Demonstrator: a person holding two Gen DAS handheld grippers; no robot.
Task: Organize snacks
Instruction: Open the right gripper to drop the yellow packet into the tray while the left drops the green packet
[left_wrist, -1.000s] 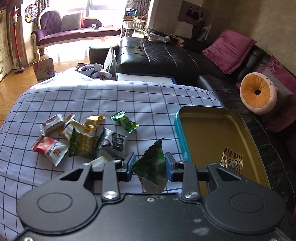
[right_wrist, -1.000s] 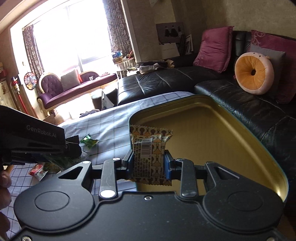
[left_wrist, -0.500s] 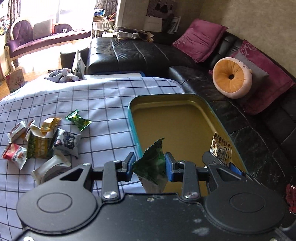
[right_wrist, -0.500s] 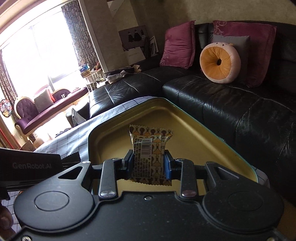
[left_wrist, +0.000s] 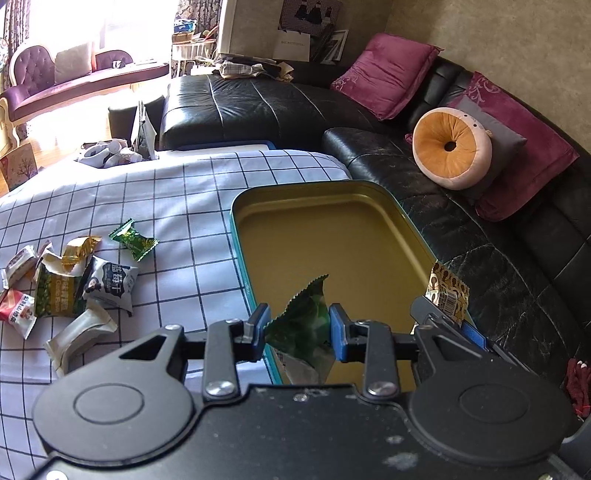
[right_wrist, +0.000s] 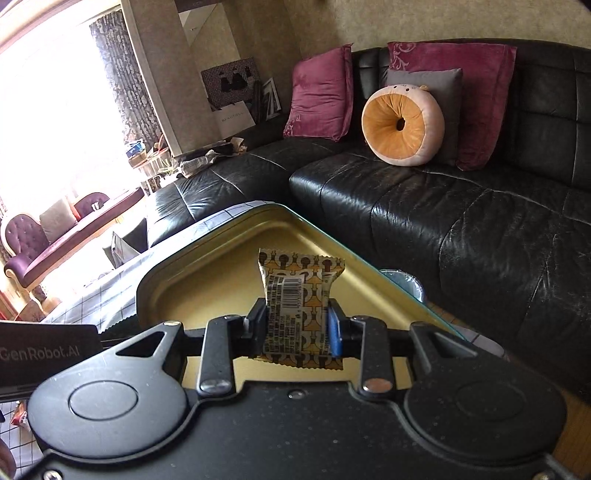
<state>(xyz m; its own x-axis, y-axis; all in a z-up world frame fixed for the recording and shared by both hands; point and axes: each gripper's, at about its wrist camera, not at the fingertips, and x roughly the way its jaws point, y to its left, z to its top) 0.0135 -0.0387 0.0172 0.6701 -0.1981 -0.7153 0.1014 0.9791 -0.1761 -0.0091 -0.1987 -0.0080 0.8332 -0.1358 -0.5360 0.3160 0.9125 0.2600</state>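
My left gripper (left_wrist: 297, 326) is shut on a green snack packet (left_wrist: 303, 325) and hangs over the near left corner of the teal tin with a gold inside (left_wrist: 384, 195). My right gripper (right_wrist: 297, 325) is shut on a brown patterned snack packet (right_wrist: 299, 295) above the same tin (right_wrist: 207, 266). From the left wrist, that packet (left_wrist: 447, 291) and the right gripper's blue finger (left_wrist: 474, 334) show at the tin's right rim. Several loose snack packets (left_wrist: 107, 280) lie on the checked cloth (left_wrist: 177, 199) left of the tin.
A black leather sofa (left_wrist: 258, 107) wraps the table's far and right sides, with magenta cushions (left_wrist: 388, 74) and a round orange plush pillow (left_wrist: 452, 147). A small bin (right_wrist: 402, 282) sits beyond the tin's right edge. The left gripper's body (right_wrist: 44, 350) is at the right wrist view's left edge.
Both grippers have swung to the right over the tin, each keeping its packet. The snack pile has slid to the left edge of the left wrist view.
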